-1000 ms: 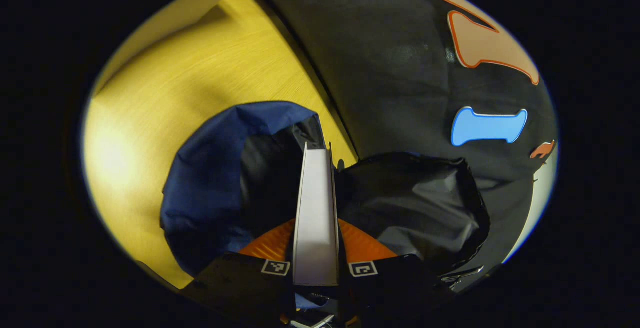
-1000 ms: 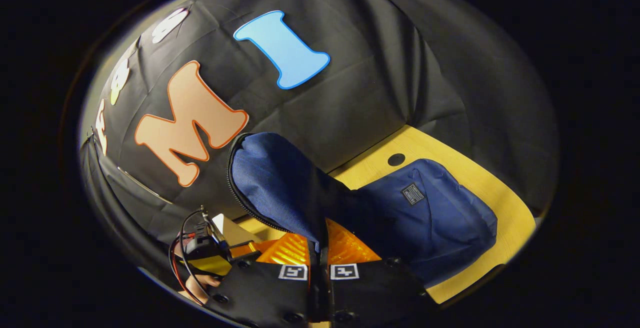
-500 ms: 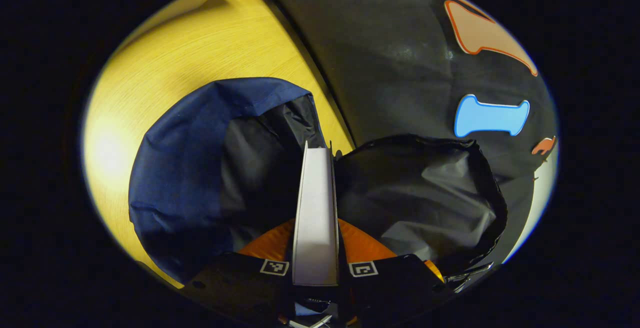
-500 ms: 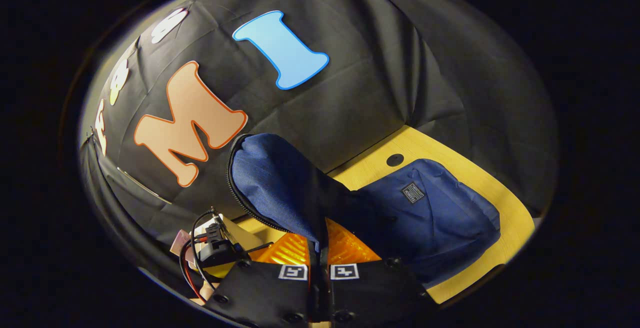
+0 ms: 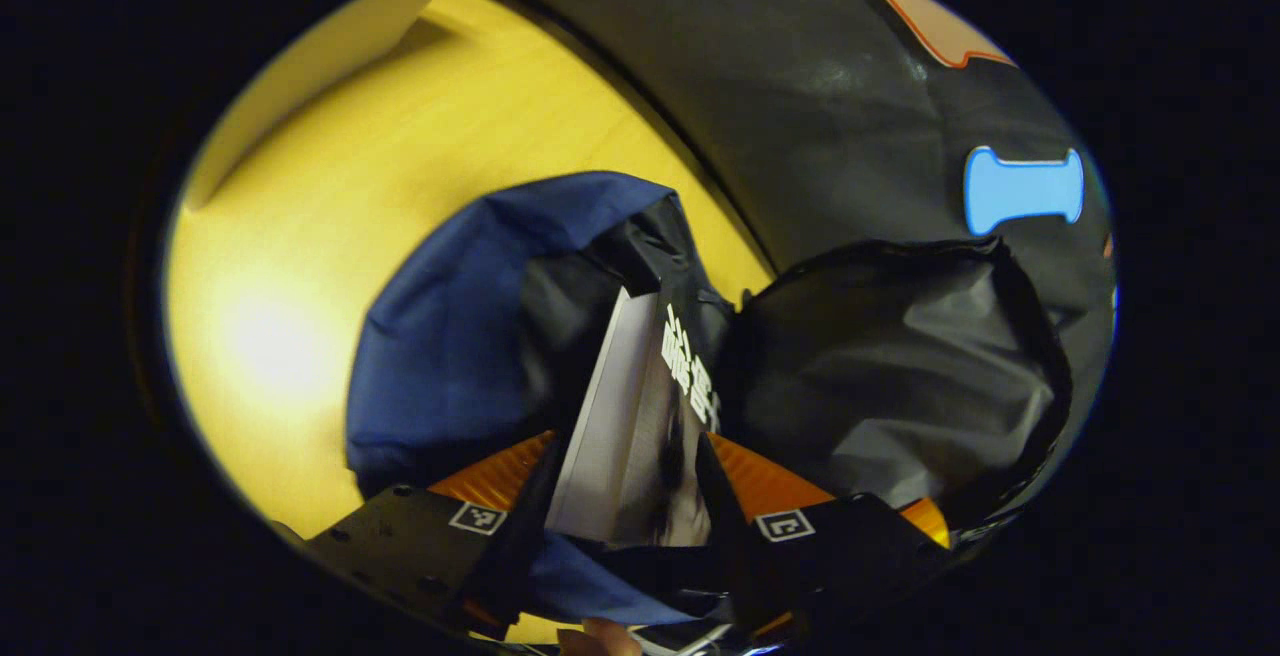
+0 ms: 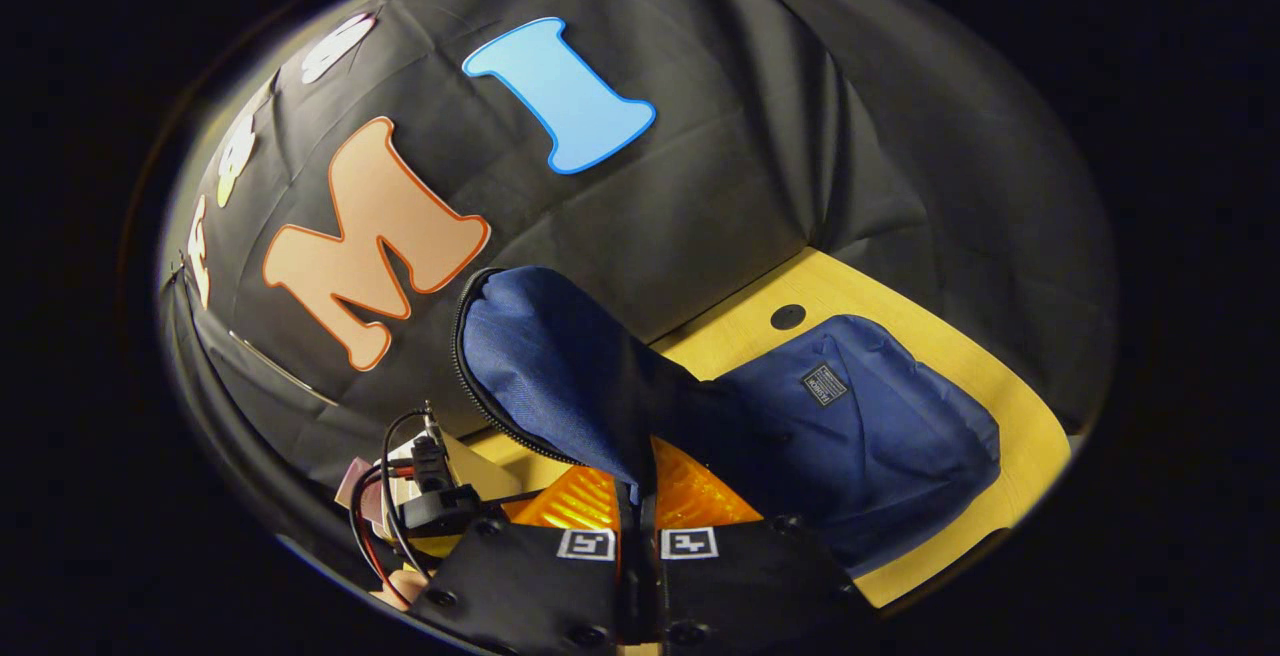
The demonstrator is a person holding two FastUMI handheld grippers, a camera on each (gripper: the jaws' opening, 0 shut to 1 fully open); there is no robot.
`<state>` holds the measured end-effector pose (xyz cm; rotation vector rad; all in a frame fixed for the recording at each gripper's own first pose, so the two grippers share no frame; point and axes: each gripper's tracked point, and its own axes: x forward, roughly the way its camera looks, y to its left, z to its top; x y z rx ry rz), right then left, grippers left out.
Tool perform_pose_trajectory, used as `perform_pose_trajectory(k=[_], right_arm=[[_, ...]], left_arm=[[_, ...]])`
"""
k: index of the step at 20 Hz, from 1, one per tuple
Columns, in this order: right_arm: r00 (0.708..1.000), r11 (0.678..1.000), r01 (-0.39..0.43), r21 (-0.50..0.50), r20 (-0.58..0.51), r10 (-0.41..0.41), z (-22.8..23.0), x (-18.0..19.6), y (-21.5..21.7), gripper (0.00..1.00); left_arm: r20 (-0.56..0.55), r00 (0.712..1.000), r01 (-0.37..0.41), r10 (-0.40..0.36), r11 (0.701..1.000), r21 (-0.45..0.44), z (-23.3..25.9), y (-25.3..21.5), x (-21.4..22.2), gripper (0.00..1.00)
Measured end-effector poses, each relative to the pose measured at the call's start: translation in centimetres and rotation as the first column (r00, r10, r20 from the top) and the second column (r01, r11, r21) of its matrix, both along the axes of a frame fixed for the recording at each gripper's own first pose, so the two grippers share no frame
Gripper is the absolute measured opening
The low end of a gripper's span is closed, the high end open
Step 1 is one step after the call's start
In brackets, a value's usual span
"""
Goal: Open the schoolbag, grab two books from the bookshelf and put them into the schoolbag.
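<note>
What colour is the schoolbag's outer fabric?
Dark blue, with a black lining inside. The schoolbag shows best in the right gripper view.

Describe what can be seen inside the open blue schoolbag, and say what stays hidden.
Inside the schoolbag are its black lining and a book, tilted, standing between the fingers of the left hand-held gripper. The bag's bottom and the book's lower end are hidden.

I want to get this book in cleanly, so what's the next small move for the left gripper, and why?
Probably draw the left gripper back out of the schoolbag. Its fingers stand apart, and the book leans tilted between them, its far end already inside the dark lining. The right gripper holds the flap up, so the mouth is open.
</note>
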<state>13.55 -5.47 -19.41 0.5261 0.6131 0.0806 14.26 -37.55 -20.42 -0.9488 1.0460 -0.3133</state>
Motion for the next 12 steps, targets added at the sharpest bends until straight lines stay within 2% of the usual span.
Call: perform_pose_trajectory(k=[1, 2, 4, 5, 6, 8, 9, 12], right_arm=[[1.000, 1.000, 0.001, 0.000, -0.001, -0.001, 0.0, 0.0, -0.1, 0.04], [1.000, 1.000, 0.002, -0.001, -0.002, -0.002, 0.0, 0.0, 0.0, 0.05], [1.000, 1.000, -0.001, -0.010, -0.005, 0.001, -0.2, -0.1, 0.0, 0.05], [1.000, 1.000, -0.004, -0.014, -0.005, 0.004, -0.2, -0.1, -0.1, 0.02], [1.000, 1.000, -0.005, -0.015, -0.006, 0.005, -0.3, -0.1, 0.0, 0.02], [1.000, 1.000, -0.004, -0.021, -0.005, 0.004, -0.3, -0.1, 0.0, 0.02], [1.000, 1.000, -0.004, -0.022, -0.005, 0.004, -0.2, -0.1, 0.0, 0.02], [1.000, 1.000, -0.002, -0.027, -0.003, 0.002, -0.1, -0.2, 0.0, 0.02]], left_arm=[[-0.001, 1.000, 0.016, -0.016, 0.999, 0.043, -0.3, 0.7, -0.2, 0.76], [0.008, 0.999, 0.042, -0.043, 0.996, 0.079, -0.5, 1.3, -0.6, 0.77], [0.067, 0.994, 0.076, -0.091, 0.978, 0.194, -0.9, 2.5, 0.0, 0.79], [0.100, 0.987, 0.096, -0.124, 0.963, 0.252, -1.2, 3.1, 0.3, 0.87], [0.137, 0.978, 0.107, -0.157, 0.943, 0.314, -0.9, 4.0, 0.3, 0.82], [0.201, 0.951, 0.119, -0.233, 0.881, 0.457, -0.2, 6.4, 0.8, 0.84], [0.244, 0.935, 0.097, -0.255, 0.850, 0.517, 0.5, 7.6, 1.6, 0.84], [0.342, 0.885, 0.039, -0.317, 0.781, 0.623, 3.1, 9.9, 3.0, 0.89]])
